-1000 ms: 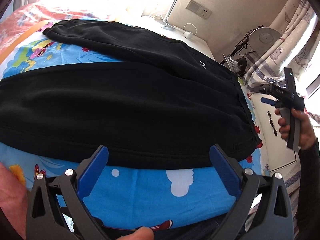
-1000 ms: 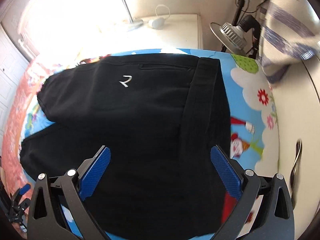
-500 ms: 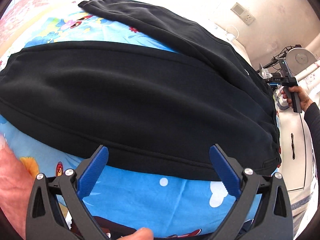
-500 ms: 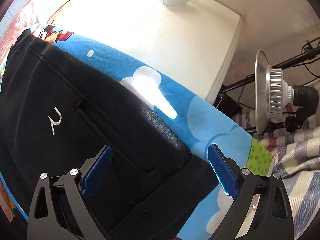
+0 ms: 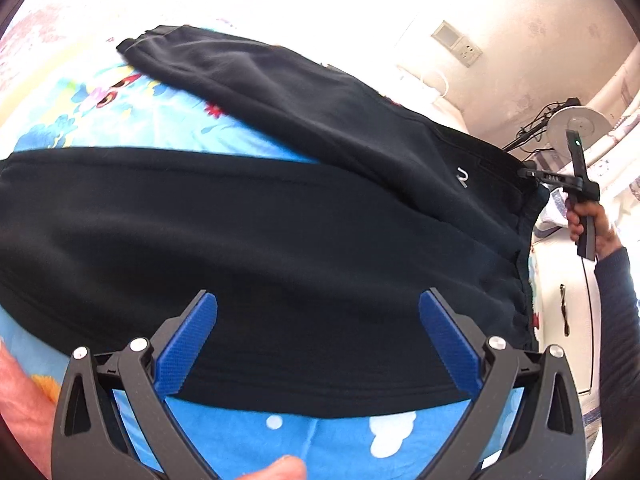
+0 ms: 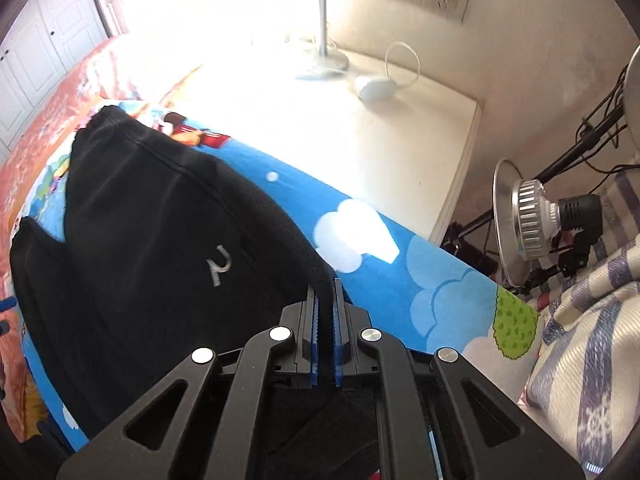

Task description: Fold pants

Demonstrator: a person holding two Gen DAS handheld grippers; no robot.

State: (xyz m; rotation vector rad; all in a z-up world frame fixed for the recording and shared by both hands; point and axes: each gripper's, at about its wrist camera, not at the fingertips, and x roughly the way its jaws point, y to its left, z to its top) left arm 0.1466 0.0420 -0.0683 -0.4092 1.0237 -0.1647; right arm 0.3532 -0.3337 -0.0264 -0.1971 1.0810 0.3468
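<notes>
Left wrist view shows a bed [image 5: 248, 436] with a bright cartoon sheet, and the black pants [image 5: 280, 232] spread flat across it, legs running away to the left and waistband at the right edge. Beside the bed stands a white nightstand [image 6: 360, 132]. The left tool [image 5: 318, 344] hovers over the near leg with its jaws wide apart and nothing between them. The right tool [image 6: 325, 320] is clamped tight on the waistband's far corner, fabric pinched between its blue pads. The risk, as I judge it, is that this one-corner grip drags the whole garment crooked, or the thick band slips free, if the right side lifts before the left has any hold.
</notes>
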